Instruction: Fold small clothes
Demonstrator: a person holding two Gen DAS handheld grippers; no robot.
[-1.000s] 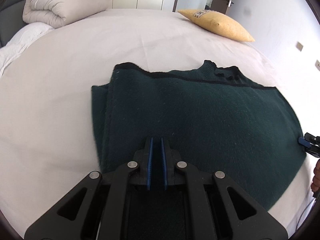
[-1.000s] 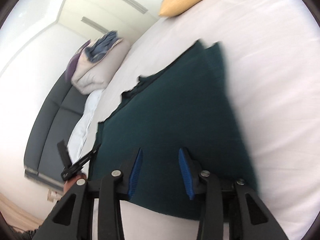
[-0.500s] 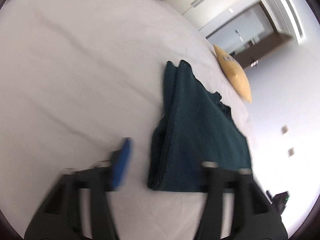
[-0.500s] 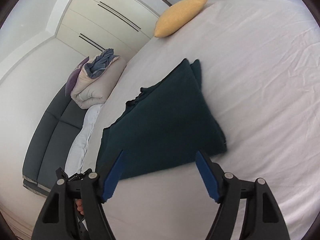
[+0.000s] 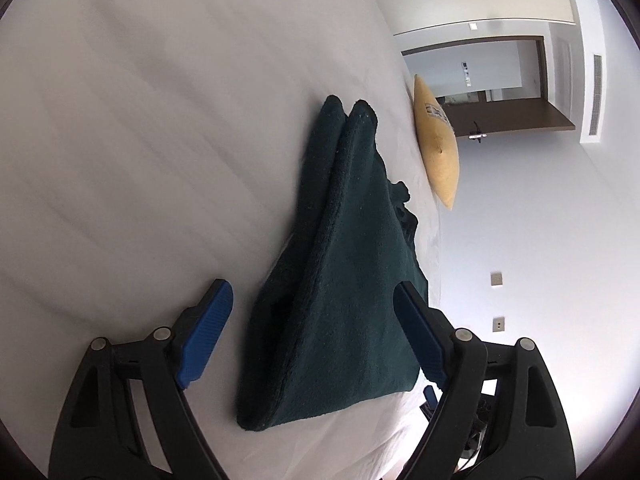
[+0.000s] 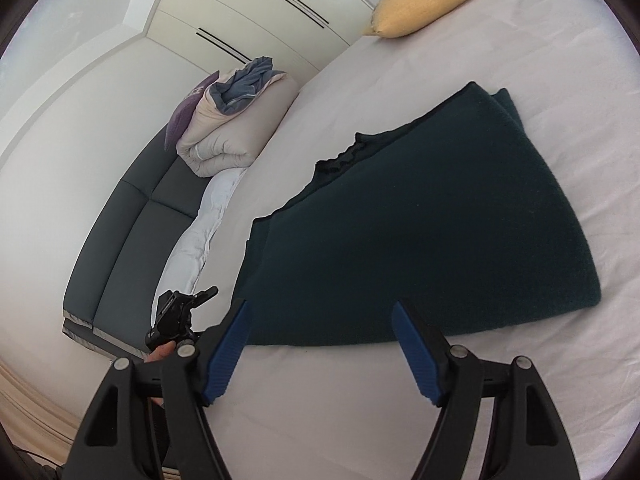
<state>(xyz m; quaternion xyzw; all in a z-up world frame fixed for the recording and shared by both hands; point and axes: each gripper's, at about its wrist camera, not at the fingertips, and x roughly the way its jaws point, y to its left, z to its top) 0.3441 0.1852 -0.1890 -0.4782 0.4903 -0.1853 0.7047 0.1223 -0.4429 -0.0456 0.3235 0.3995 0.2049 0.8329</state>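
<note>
A dark green knit garment [image 5: 352,220] lies folded in half on the white bed sheet [image 5: 160,120]. My left gripper [image 5: 311,286] hovers at one short end of it. Its jaws are opening and its blue pads stand clear on either side of the doubled edge, touching nothing. In the right wrist view the same garment [image 6: 420,232] spreads flat, its black-trimmed neckline at the far side. My right gripper [image 6: 320,305] is open just above the garment's near edge, with nothing pressed between its pads.
A yellow pillow [image 6: 428,0] lies at the far end of the bed. A folded duvet [image 6: 232,128] with bluish clothes on top sits against a dark padded headboard [image 6: 132,220]. White wardrobe doors and an open doorway [image 5: 492,72] stand beyond.
The left gripper opened, let the garment go, rolled over and swung round to its short end. The right gripper widened and drew back from the garment's edge. The garment now lies folded.
</note>
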